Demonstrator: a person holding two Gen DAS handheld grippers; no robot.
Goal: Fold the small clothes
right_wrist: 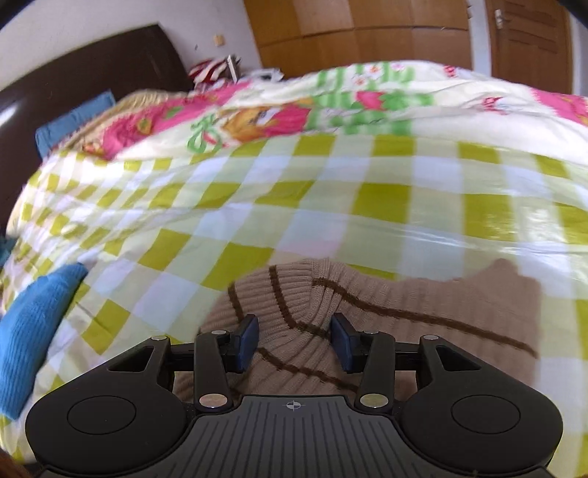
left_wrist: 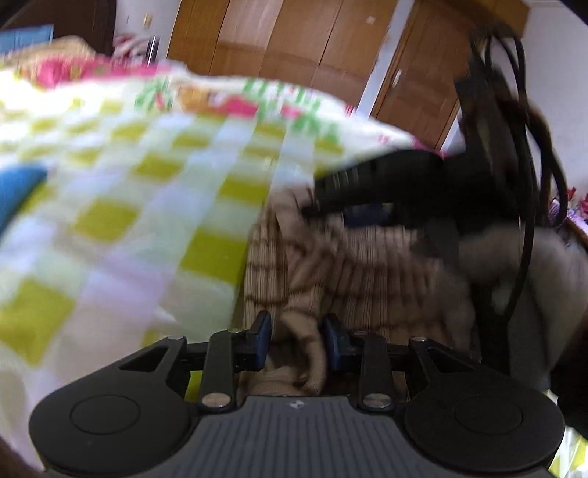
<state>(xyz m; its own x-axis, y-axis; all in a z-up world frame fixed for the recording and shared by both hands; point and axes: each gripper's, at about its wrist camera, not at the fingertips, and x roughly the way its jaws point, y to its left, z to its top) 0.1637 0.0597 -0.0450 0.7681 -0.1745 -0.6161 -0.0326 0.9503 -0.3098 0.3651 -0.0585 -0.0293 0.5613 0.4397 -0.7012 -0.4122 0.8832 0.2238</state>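
Observation:
A beige ribbed sweater with thin brown stripes [right_wrist: 422,312] lies bunched on the checked bedspread. In the right wrist view my right gripper [right_wrist: 296,340] has a raised fold of the knit filling the gap between its blue pads [right_wrist: 247,342]. My left gripper [left_wrist: 297,342] pinches a bunched fold of the same sweater [left_wrist: 367,279] between its pads [left_wrist: 261,340]. The left wrist view also shows the right gripper [left_wrist: 319,195], black and blurred, above the far part of the sweater with knit gathered at its tip.
The yellow-green and white checked bedspread [right_wrist: 294,206] covers the bed, with a pink and green cartoon quilt [right_wrist: 257,117] behind. A blue knit garment [right_wrist: 33,331] lies at the left. Dark headboard [right_wrist: 92,66], wooden wardrobe [right_wrist: 367,29] and black cables [left_wrist: 529,184] ring the space.

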